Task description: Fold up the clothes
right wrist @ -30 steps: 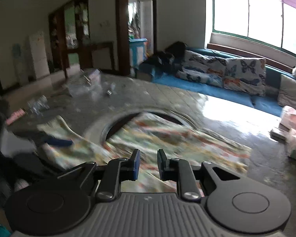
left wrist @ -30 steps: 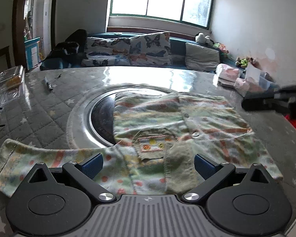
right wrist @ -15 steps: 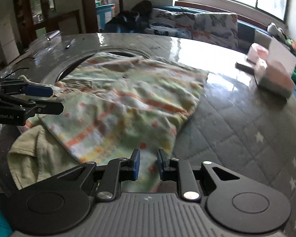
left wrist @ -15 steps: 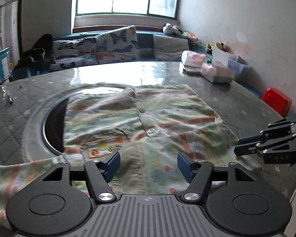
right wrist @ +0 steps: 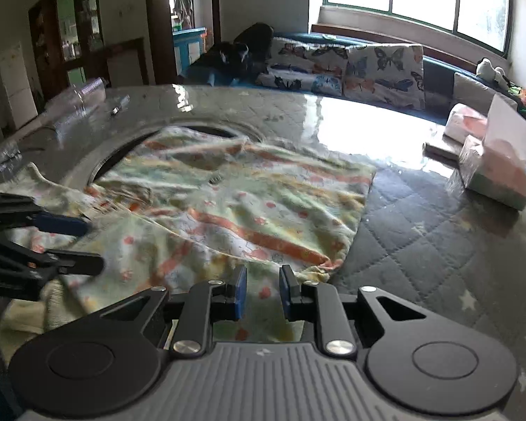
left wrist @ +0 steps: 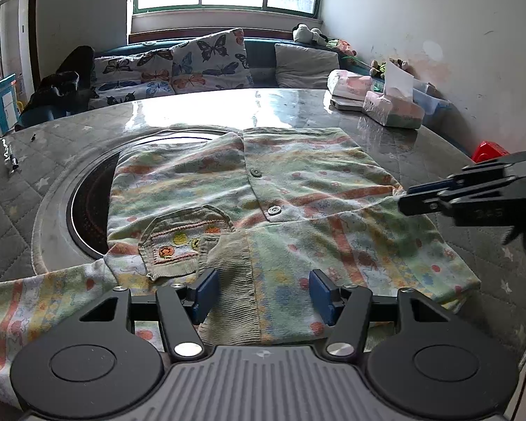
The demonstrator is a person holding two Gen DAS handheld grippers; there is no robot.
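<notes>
A child's patterned cardigan (left wrist: 298, 175) lies front-up on the table, with two buttons, a corduroy pocket (left wrist: 182, 242) and one sleeve (left wrist: 35, 305) trailing to the near left. Its other side is folded over the front (right wrist: 228, 224). My left gripper (left wrist: 263, 294) is open just above the near hem, its blue pads either side of a corduroy strip. My right gripper (right wrist: 262, 291) hovers low over the garment's near right part, jaws a narrow gap apart with nothing clamped. In the left wrist view its tips (left wrist: 405, 198) touch the fold's right edge.
The table (left wrist: 420, 161) wears a grey quilted star cover with a round dark inset (left wrist: 84, 207) under the garment's left side. Tissue packs (left wrist: 392, 108) sit at the far right, a small tool (left wrist: 12, 161) at the far left. A sofa with cushions (left wrist: 207, 59) stands behind.
The left gripper's jaws have narrowed and it has settled over the near hem. The right gripper swung in over the garment's right side to the fold edge, its jaw gap unchanged.
</notes>
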